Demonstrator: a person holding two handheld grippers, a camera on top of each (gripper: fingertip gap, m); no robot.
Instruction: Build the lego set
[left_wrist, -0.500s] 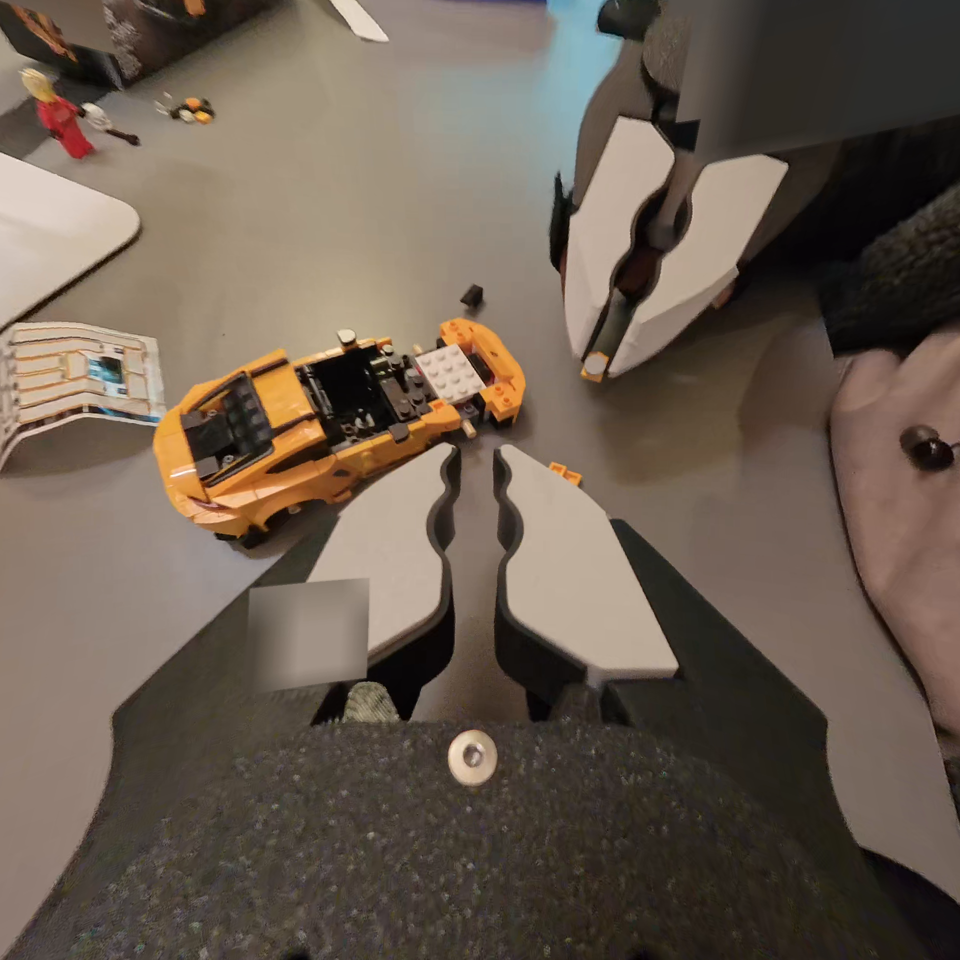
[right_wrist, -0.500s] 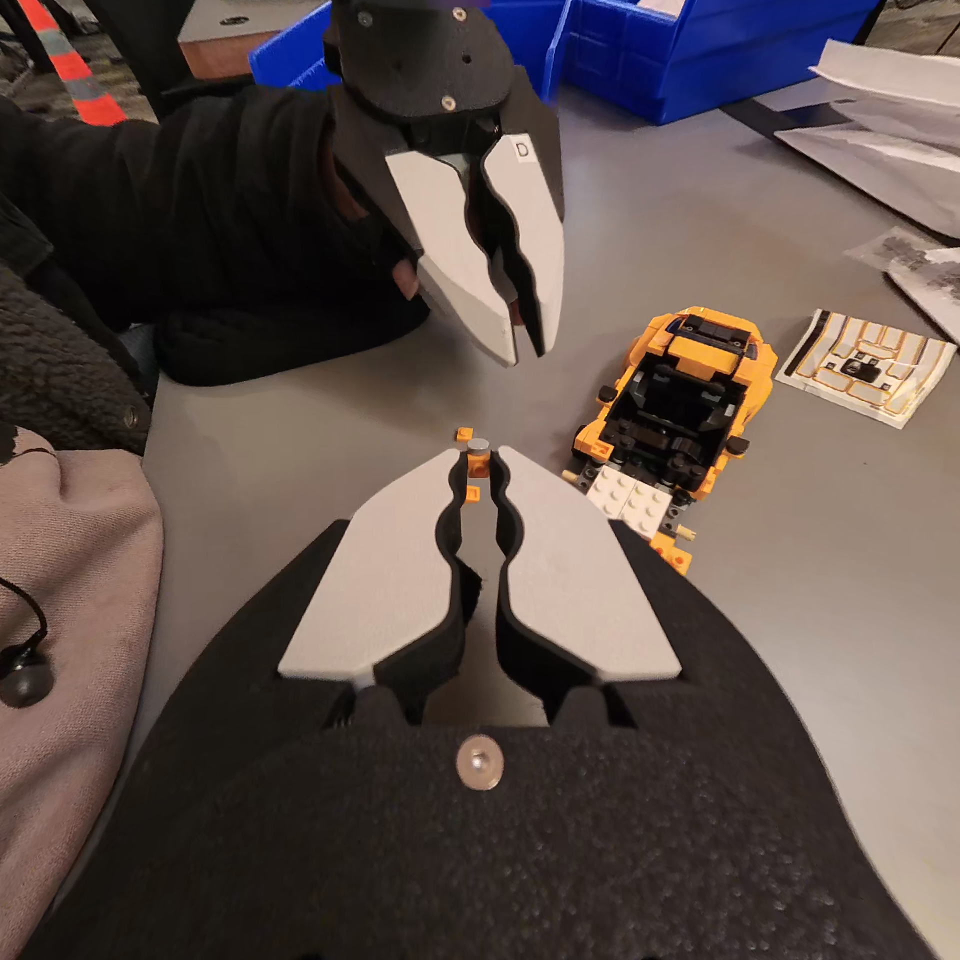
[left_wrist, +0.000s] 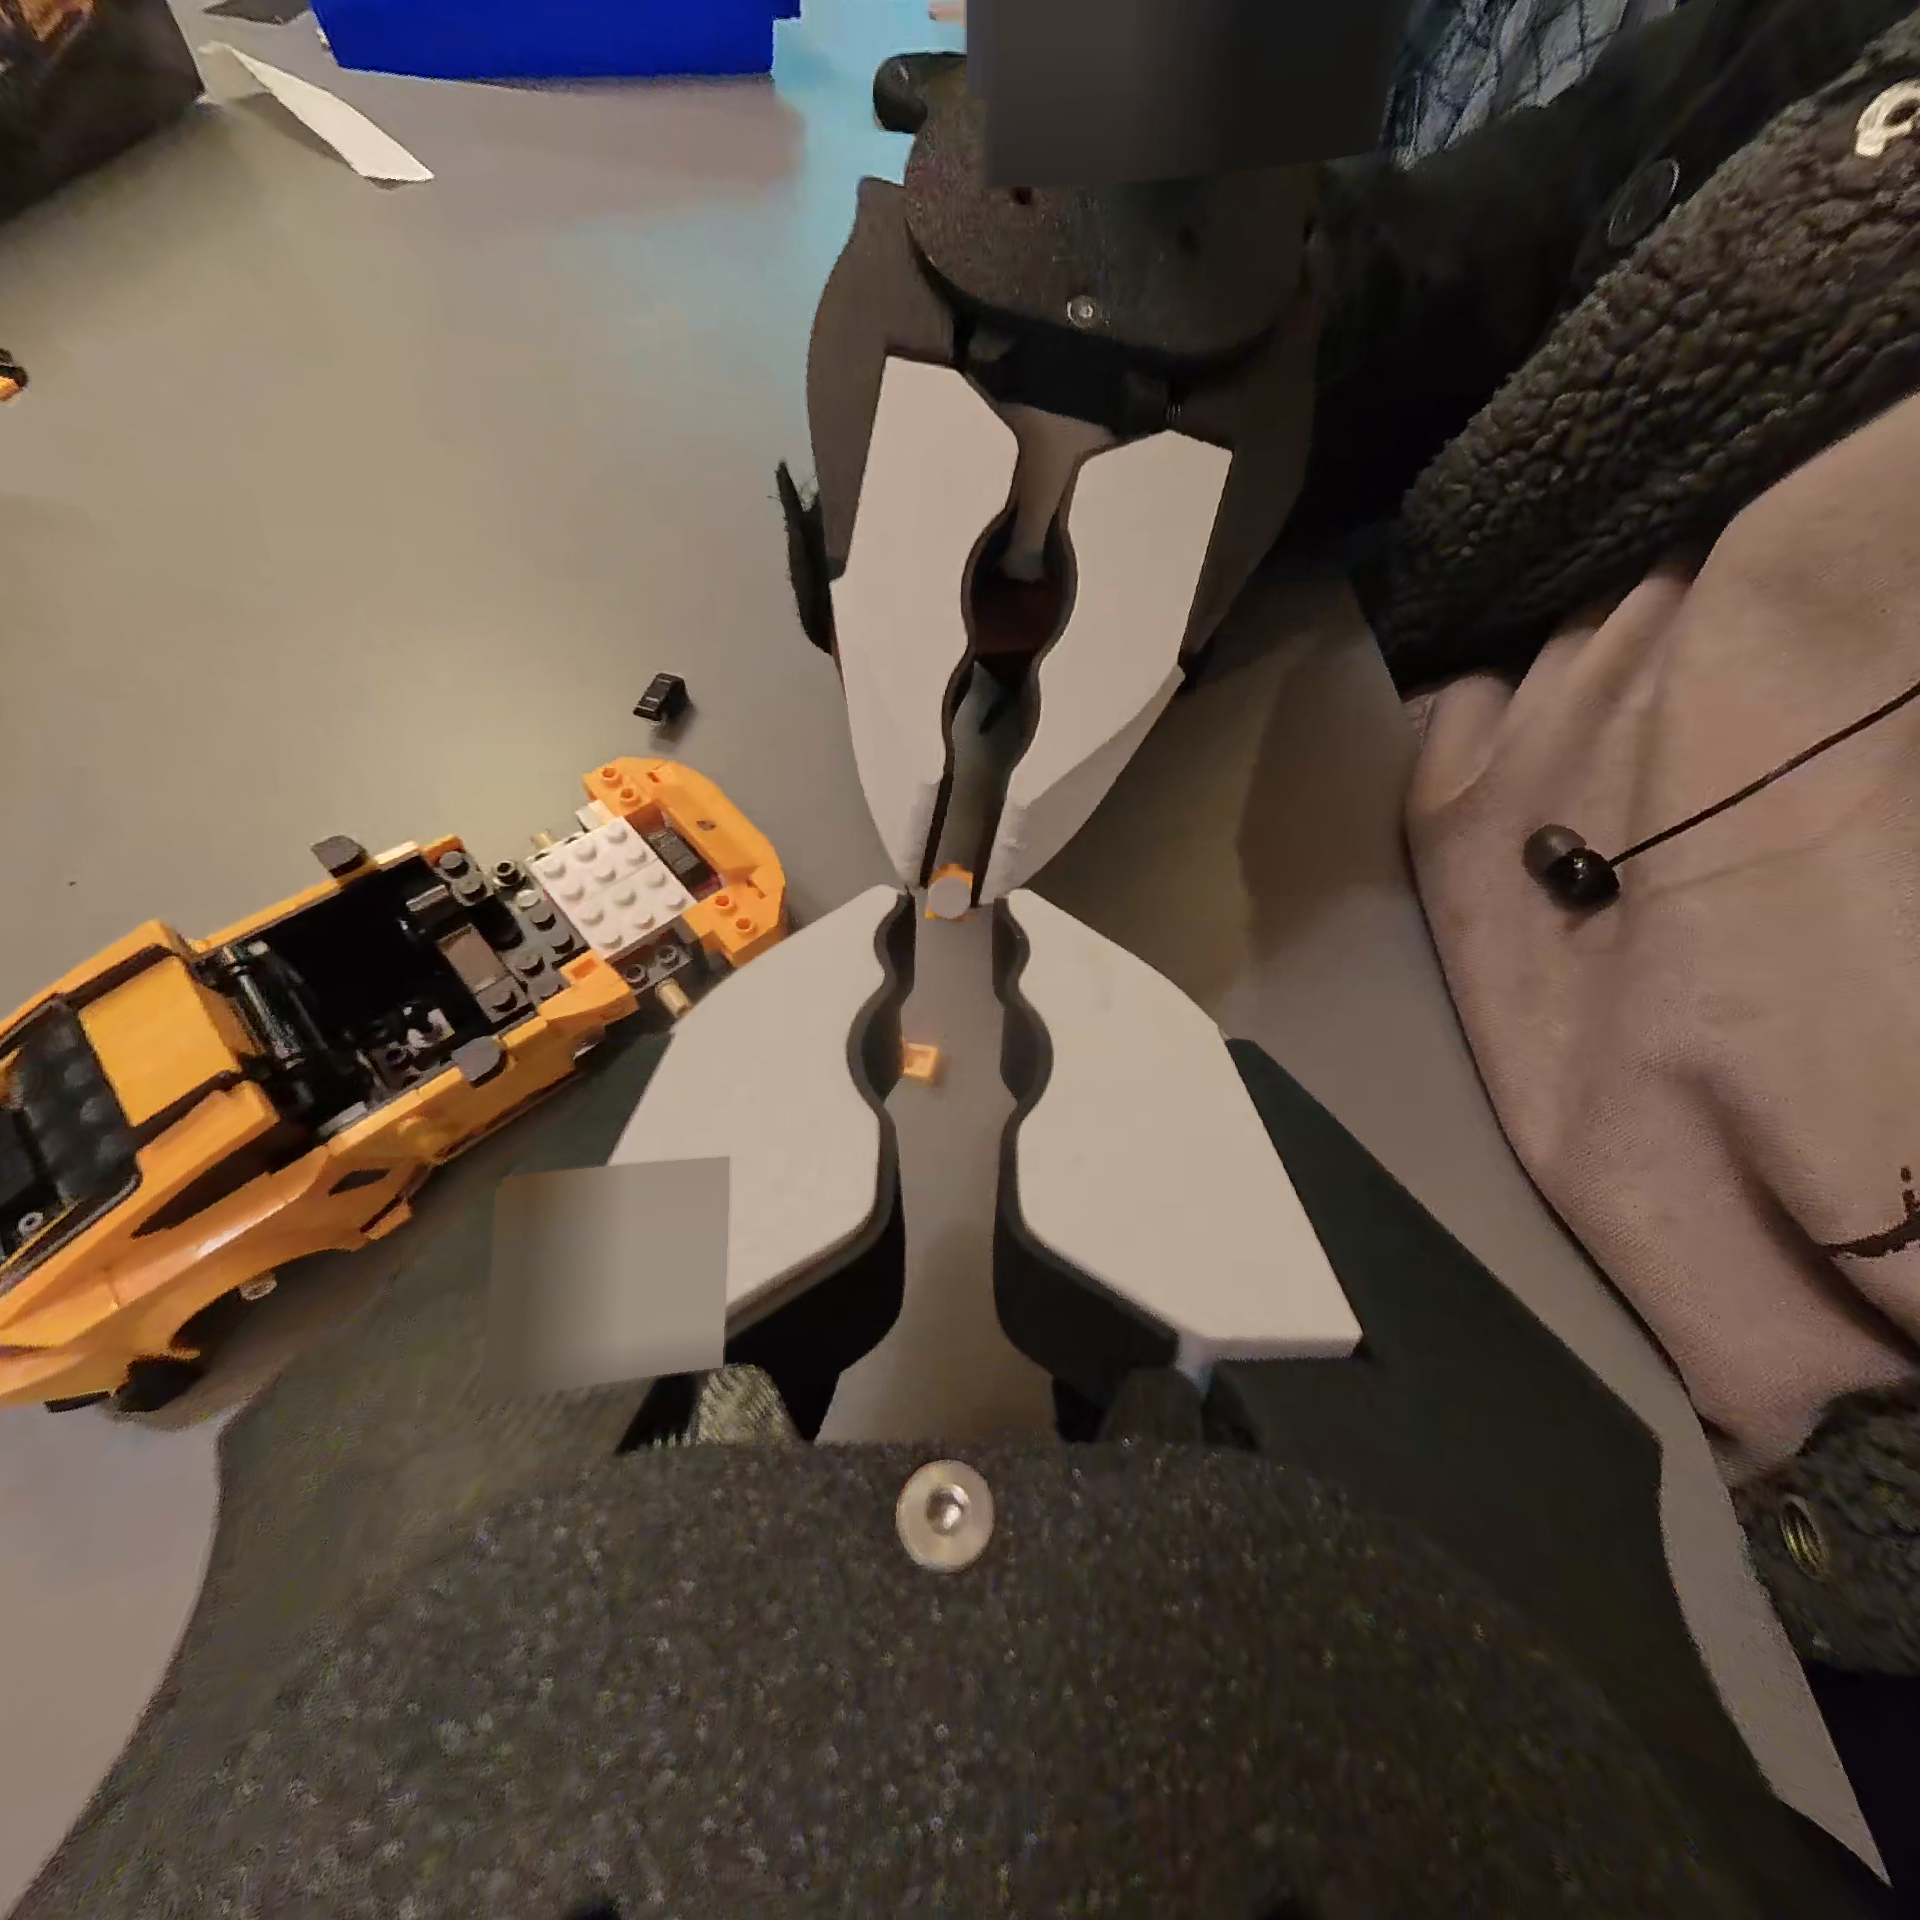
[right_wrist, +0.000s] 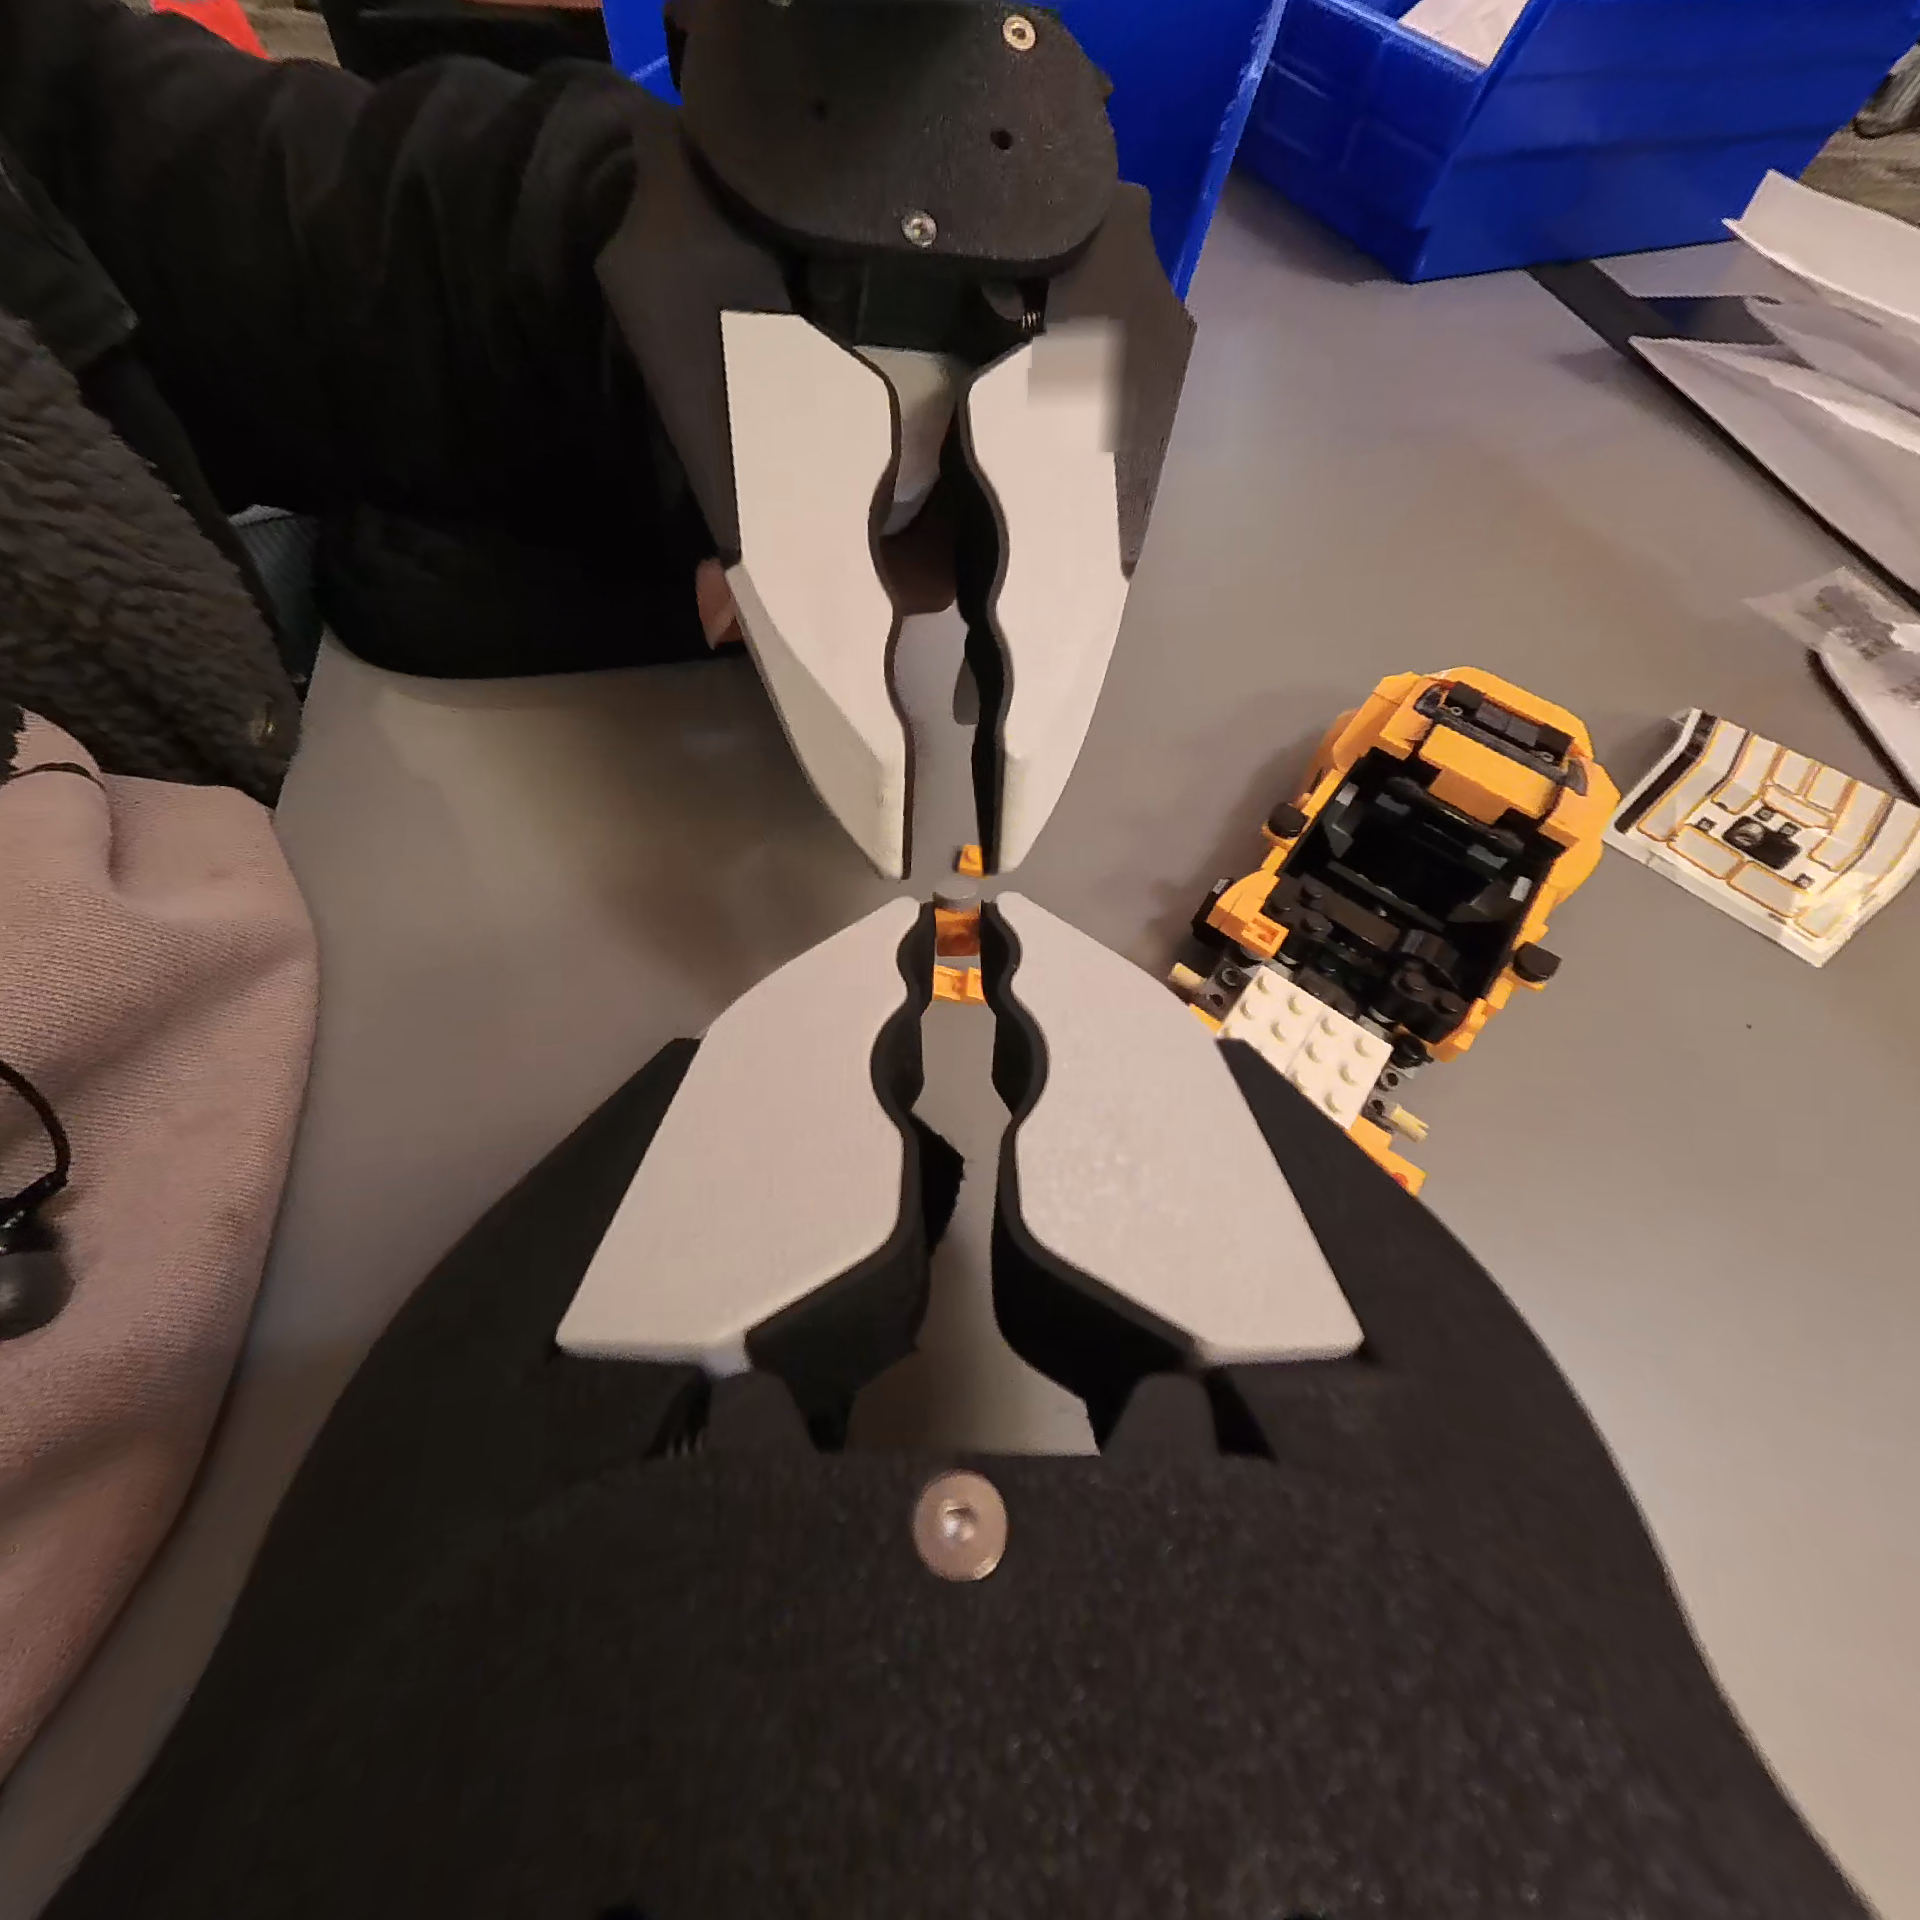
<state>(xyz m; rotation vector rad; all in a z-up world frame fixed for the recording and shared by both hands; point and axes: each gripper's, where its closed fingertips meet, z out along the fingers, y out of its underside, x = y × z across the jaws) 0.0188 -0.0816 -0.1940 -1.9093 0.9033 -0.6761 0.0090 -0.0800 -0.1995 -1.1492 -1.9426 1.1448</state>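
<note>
1. Left wrist view, bottom centre: the left gripper (left_wrist: 948, 914) has its jaws a narrow gap apart with nothing between them; a small orange plate (left_wrist: 921, 1064) lies on the grey table (left_wrist: 416, 520) in that gap.
2. Just past its tips, at frame centre, the right gripper (left_wrist: 954, 883) points back toward the camera, tip to tip with the left — its jaws pinch a small orange piece with a grey round cap (left_wrist: 949, 896).
3. Right wrist view, centre: the same piece (right_wrist: 957, 920) sits clamped at the right gripper's (right_wrist: 957, 920) tips, and a second orange bit (right_wrist: 958, 982) shows in the gap just behind it.
4. Above it in that view, the left gripper (right_wrist: 948, 862) hangs tips-down, with a tiny orange stud piece (right_wrist: 970, 856) seen between its tips — whether it is gripped or lies on the table beyond, I cannot tell.
5. The orange car (left_wrist: 312, 1060), roof off and interior open, lies at the left of the left view; in the right view the car (right_wrist: 1413, 883) is at centre right.
6. A small black piece (left_wrist: 661, 696) lies on the table beyond the car.
7. Farther right in the right view: a sticker sheet (right_wrist: 1756, 842); blue bins (right_wrist: 1558, 114) along the top edge.
</note>
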